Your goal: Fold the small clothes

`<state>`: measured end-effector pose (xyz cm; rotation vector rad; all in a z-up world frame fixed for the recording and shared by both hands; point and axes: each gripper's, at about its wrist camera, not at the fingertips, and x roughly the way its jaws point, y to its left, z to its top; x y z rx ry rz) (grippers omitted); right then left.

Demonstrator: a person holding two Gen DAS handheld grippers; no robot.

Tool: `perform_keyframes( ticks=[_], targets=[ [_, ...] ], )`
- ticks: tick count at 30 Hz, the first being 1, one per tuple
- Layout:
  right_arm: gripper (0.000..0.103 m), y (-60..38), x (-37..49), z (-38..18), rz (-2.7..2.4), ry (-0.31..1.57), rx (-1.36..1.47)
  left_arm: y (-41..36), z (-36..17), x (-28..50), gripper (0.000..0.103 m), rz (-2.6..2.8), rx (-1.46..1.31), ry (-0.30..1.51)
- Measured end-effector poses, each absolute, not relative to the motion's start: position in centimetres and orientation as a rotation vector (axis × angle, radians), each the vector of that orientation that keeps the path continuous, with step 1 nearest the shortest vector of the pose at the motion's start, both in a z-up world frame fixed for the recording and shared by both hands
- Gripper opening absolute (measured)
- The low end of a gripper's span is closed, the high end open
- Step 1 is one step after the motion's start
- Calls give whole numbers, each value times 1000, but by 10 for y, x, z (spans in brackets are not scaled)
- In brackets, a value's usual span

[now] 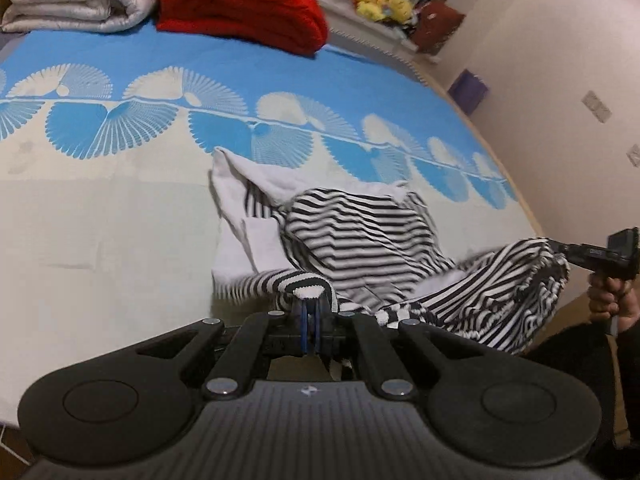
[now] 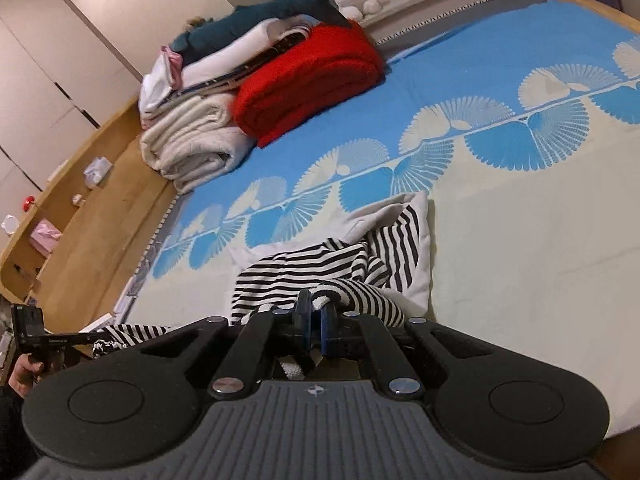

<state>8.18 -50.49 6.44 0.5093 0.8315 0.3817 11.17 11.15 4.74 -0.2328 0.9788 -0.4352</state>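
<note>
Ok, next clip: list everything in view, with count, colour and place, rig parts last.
striped garment: one, black-and-white, crumpled on the near bed, lifted at two edges
bedsheet: one, blue and cream with fan print, covering the bed
red blanket: one, folded, far end of bed
white quilt: one, folded, beside the red blanket
folded clothes stack: white and pink, on the quilt
yellow plush toys: several, ledge behind bed
left gripper: black, jaws shut on garment
right gripper: black, jaws shut on garment
</note>
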Motion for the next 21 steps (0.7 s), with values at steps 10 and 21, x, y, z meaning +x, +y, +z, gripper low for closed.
perform_keyframes(
  ticks=[10, 21],
  targets=[
    [4, -512, 246, 11, 108, 910, 682, 116, -13, 308, 11, -208, -384, 1041],
    [35, -501, 302, -19, 23, 874, 534, 122, -18, 343, 40, -221, -330, 1032]
  ],
)
